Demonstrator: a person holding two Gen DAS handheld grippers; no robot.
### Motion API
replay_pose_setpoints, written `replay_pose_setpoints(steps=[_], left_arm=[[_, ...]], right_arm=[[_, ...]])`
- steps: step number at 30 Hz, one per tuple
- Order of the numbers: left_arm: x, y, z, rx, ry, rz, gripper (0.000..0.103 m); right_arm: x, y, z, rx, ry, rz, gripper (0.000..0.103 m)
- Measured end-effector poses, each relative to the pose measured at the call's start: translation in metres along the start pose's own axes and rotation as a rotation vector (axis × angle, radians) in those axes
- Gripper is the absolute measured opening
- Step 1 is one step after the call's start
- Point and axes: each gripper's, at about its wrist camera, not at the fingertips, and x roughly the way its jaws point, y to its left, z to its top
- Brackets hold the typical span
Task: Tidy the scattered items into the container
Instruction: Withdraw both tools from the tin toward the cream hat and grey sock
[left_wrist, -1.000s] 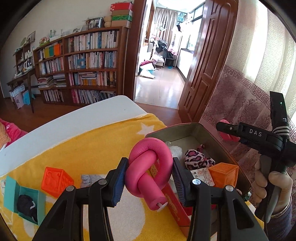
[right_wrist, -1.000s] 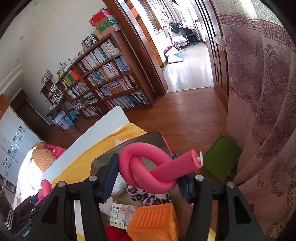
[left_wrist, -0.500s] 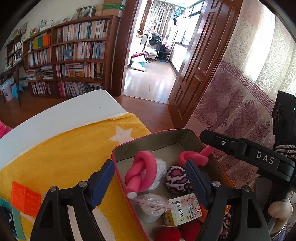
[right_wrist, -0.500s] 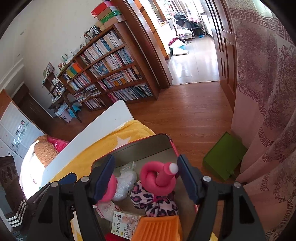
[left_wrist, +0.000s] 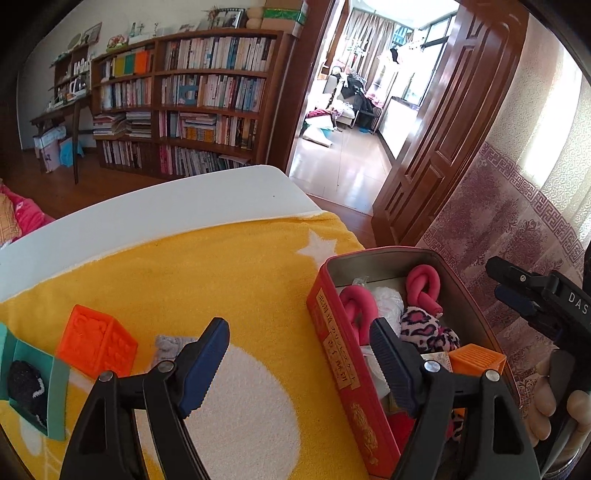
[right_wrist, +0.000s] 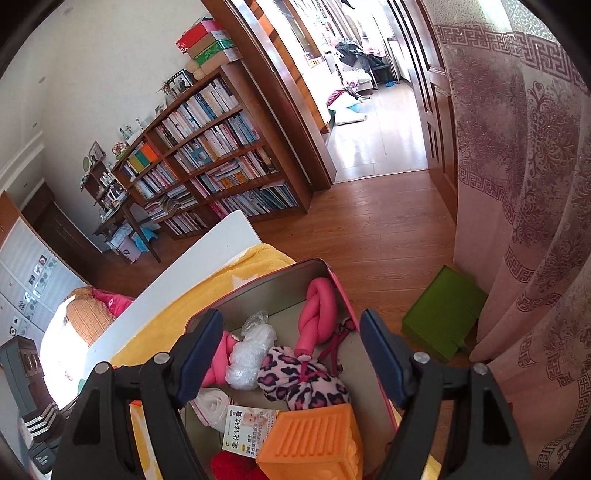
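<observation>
Left wrist only: orange cube (left_wrist: 96, 345) outside tin (left_wrist: 334, 328)

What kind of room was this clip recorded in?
Most likely a lived-in home, a study or living room: a tall wooden bookcase packed with books, patterned curtains, and a doorway opening onto another cluttered room.

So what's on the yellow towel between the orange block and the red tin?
In the left wrist view, a small grey item lies by the orange block; then bare yellow towel up to the red tin.
</observation>
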Motion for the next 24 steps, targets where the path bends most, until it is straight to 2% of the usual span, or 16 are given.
replay_pose_setpoints(steps=[9, 16, 24], left_arm=[[-0.033, 0.041, -0.017, -0.060, -0.025, 0.030, 0.080], [-0.076, 0.101, -0.033, -0.162, -0.076, 0.076, 0.080], [-0.128, 0.179, -0.057, -0.290, -0.147, 0.180, 0.080]], right_arm=[[-0.018, 0.041, -0.007, -0.081, -0.033, 0.056, 0.080], [-0.018, 0.081, -0.025, -0.145, -0.020, 0.101, 0.080], [-0.004, 0.142, -0.056, -0.229, 0.032, 0.176, 0.080]])
